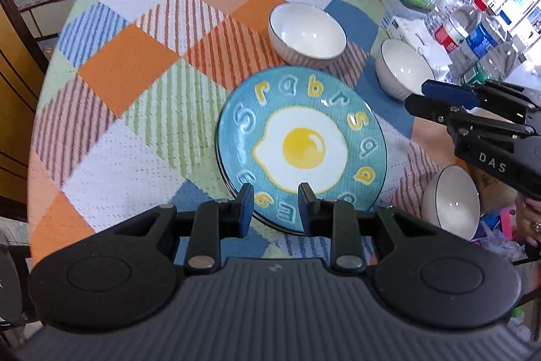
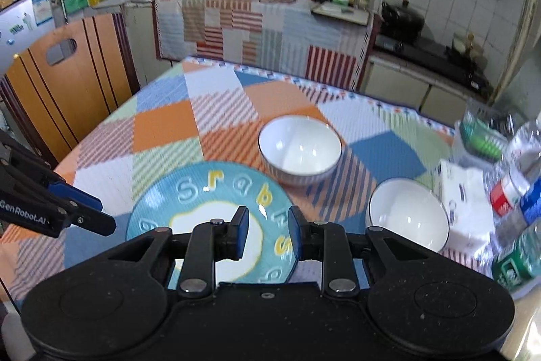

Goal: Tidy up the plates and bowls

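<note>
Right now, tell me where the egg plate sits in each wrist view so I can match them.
Left wrist view: egg plate at centre, just beyond the left claw.
Right wrist view: egg plate lower left of centre, partly behind the right claw.
Shared landmark: the far white bowl, just beyond the plate.

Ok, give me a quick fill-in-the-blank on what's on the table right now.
1. The blue plate shows a fried ____ in its middle.
2. The left wrist view shows ____ white bowls.
3. The left gripper holds ____ between its pads.
4. The plastic bottles stand on the table's ____ side in that view.

Missing: egg; three; nothing; right
</note>
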The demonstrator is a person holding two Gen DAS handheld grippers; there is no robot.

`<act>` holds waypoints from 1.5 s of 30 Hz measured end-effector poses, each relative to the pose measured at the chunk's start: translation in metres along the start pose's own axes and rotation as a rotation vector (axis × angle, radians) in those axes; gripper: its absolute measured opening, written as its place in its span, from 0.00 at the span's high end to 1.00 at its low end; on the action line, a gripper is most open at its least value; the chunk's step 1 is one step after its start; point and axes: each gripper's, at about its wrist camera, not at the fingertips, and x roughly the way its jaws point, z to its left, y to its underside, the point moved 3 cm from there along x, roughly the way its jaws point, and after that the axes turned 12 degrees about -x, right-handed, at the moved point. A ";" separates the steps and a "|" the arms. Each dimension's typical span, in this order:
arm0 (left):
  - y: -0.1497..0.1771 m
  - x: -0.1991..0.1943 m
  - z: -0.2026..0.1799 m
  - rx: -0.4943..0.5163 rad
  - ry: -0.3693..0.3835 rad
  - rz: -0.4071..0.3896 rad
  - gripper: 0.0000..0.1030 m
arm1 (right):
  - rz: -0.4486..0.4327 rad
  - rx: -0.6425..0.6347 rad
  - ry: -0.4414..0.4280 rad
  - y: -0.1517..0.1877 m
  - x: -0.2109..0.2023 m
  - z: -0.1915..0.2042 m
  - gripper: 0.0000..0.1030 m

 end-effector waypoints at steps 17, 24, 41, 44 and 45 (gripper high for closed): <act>-0.103 0.009 0.010 -0.021 0.011 -0.153 0.36 | -0.012 0.089 -0.067 -0.033 0.085 -0.053 0.24; -0.140 0.076 0.013 -0.106 0.076 -0.161 0.30 | 0.053 0.111 -0.091 -0.028 0.133 -0.056 0.10; -0.168 0.190 -0.001 -0.174 0.149 -0.035 0.71 | 0.156 0.233 -0.220 -0.021 0.203 -0.075 0.00; -0.167 0.191 0.000 -0.207 0.210 -0.014 0.88 | 0.163 0.232 -0.217 -0.021 0.210 -0.073 0.00; -0.167 0.191 -0.001 -0.209 0.198 -0.012 0.88 | 0.159 0.225 -0.211 -0.022 0.211 -0.072 0.00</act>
